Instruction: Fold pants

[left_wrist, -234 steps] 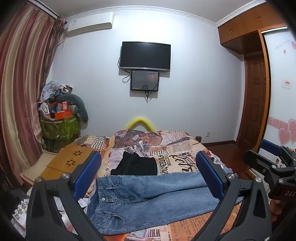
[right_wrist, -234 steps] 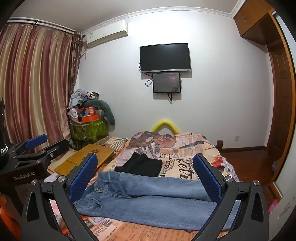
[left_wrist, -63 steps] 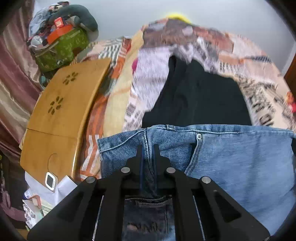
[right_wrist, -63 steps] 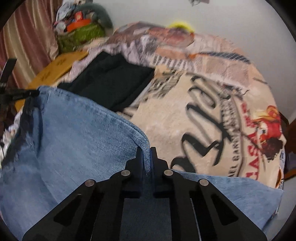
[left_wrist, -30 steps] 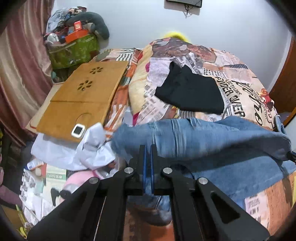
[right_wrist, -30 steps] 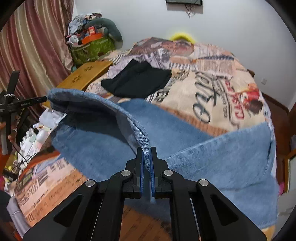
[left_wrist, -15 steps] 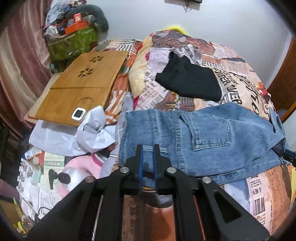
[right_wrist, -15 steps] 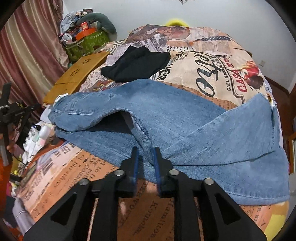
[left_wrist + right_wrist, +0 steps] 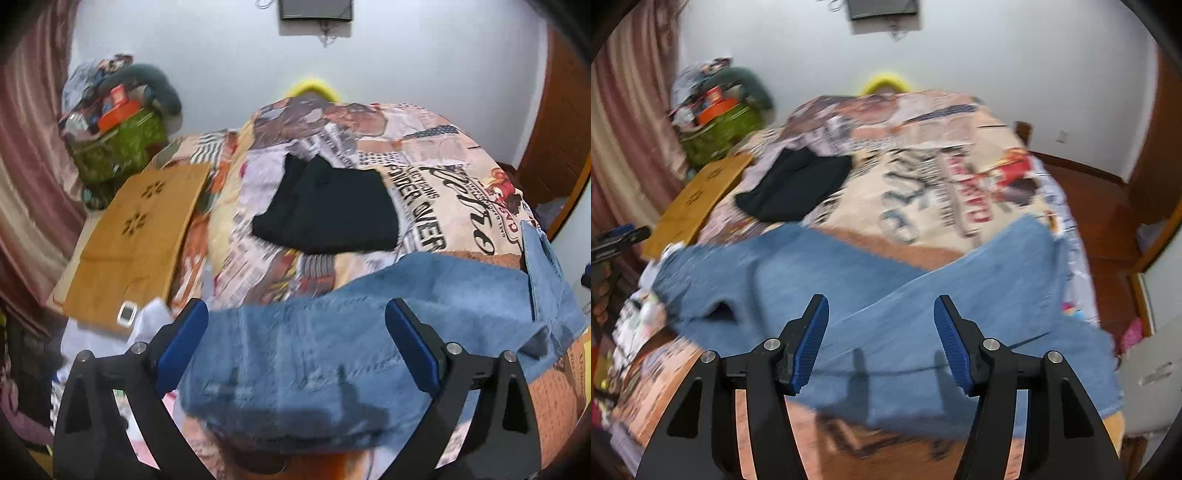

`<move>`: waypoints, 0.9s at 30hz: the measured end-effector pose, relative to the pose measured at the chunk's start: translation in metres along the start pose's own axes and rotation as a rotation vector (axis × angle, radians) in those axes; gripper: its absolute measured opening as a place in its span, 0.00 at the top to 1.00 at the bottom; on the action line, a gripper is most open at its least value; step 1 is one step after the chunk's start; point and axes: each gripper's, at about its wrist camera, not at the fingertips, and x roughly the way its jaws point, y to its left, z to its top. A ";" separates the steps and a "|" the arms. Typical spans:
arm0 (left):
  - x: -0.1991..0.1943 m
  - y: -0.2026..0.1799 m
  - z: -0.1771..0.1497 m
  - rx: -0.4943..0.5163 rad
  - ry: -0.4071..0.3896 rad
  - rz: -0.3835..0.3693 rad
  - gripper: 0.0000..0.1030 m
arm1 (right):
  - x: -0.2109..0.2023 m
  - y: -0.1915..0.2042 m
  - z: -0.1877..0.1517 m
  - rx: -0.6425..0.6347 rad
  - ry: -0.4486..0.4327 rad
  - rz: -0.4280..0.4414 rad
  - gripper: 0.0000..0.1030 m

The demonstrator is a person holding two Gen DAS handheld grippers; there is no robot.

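Note:
Blue jeans (image 9: pixel 332 343) lie across the near edge of the bed, folded lengthwise, waist end to the left. They also show in the right wrist view (image 9: pixel 905 306), legs running to the right. My left gripper (image 9: pixel 297 345) is open and empty just above the waist end. My right gripper (image 9: pixel 881 341) is open and empty above the leg part. Both views are motion-blurred.
A folded black garment (image 9: pixel 328 218) lies further back on the printed bedspread (image 9: pixel 443 177). A wooden lap desk (image 9: pixel 136 240) sits left of the bed, with a green basket (image 9: pixel 118 144) of clutter behind. Wooden floor (image 9: pixel 1108 206) lies to the right.
Both grippers have opened and let go of the jeans, which now lie folded on the bed. Both grippers have lifted and tilted up from the cloth.

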 end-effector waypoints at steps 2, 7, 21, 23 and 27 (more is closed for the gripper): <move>0.008 -0.014 0.012 0.025 -0.001 -0.013 0.05 | 0.001 -0.018 0.009 0.031 -0.010 -0.025 0.43; 0.031 -0.041 0.037 0.054 -0.002 -0.044 0.05 | 0.013 -0.069 0.030 0.136 -0.028 -0.080 0.43; 0.113 -0.083 0.065 0.103 0.056 -0.059 0.05 | 0.129 -0.159 0.070 0.261 0.093 -0.159 0.43; 0.128 -0.086 0.063 0.097 0.085 -0.064 0.05 | 0.144 -0.168 0.074 0.276 0.112 -0.158 0.43; 0.151 -0.091 0.056 0.102 0.132 -0.065 0.05 | 0.172 -0.181 0.078 0.314 0.147 -0.170 0.43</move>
